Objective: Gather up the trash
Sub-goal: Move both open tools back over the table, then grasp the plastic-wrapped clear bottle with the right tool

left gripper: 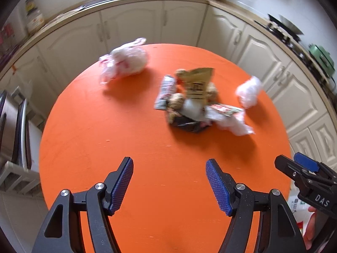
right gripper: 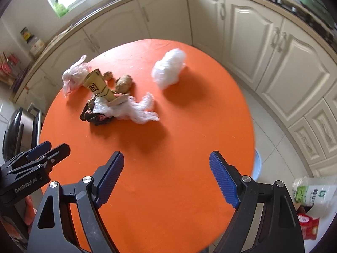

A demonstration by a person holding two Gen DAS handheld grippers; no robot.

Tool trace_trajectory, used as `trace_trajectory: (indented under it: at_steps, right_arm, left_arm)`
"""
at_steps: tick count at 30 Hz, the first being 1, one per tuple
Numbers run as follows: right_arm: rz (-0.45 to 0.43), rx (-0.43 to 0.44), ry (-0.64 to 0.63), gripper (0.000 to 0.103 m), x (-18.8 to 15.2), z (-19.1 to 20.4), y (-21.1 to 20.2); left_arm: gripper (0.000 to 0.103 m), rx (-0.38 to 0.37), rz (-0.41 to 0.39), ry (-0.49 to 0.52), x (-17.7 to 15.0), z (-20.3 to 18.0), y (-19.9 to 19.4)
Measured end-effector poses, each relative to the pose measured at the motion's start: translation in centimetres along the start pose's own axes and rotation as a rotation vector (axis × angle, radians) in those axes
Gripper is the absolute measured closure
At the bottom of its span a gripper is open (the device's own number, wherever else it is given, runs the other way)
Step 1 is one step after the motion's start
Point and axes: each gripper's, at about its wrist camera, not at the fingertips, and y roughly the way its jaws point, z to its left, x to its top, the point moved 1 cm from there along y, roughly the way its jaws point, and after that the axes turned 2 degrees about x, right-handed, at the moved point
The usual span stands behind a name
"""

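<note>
My left gripper (left gripper: 169,184) hangs wide and empty over the near edge of the orange table (left gripper: 126,147); my right gripper (right gripper: 166,181) beside it is wider, also empty. The trash heap (left gripper: 195,103) lies ahead of both, past mid-table. Left of the heap sits one tied pink bag (left gripper: 126,62), right of it one white plastic wad (left gripper: 248,92). The heap is slightly nearer my left gripper.

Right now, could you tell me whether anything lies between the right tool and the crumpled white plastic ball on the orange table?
Nothing visible does. The right tool is open and empty above bare orange table, and the white plastic ball sits alone beyond it. The wrapper pile lies off to the left, clear of that path.
</note>
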Motion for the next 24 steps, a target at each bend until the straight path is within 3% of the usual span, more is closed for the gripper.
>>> trace_trajectory:
  at_steps: [8, 15, 16, 18, 20, 24]
  right_arm:
    - [0.068, -0.036, -0.12, 0.018, 3.2, 4.7, 5.6]
    - [0.058, -0.155, -0.26, 0.018, 4.8, 7.8, 9.1]
    - [0.051, -0.173, -0.289, 0.021, 4.8, 8.2, 9.5]
    - [0.054, -0.163, -0.325, 0.039, 4.8, 8.7, 9.9]
    - [0.063, -0.126, -0.328, 0.071, 4.6, 8.8, 9.9]
    - [0.068, -0.091, -0.33, 0.078, 4.1, 8.4, 9.3]
  left_arm:
    - [0.036, 0.019, 0.04, -0.136, 1.5, 6.4, 1.3]
    - [0.036, 0.022, 0.084, -0.196, 2.8, 8.6, 3.9]
    - [0.036, 0.021, 0.089, -0.204, 2.9, 8.8, 4.4]
    - [0.036, 0.015, 0.098, -0.214, 3.4, 9.0, 5.4]
    - [0.036, 0.016, 0.103, -0.218, 3.6, 9.0, 5.6]
    - [0.036, 0.012, 0.107, -0.215, 3.7, 8.2, 5.7]
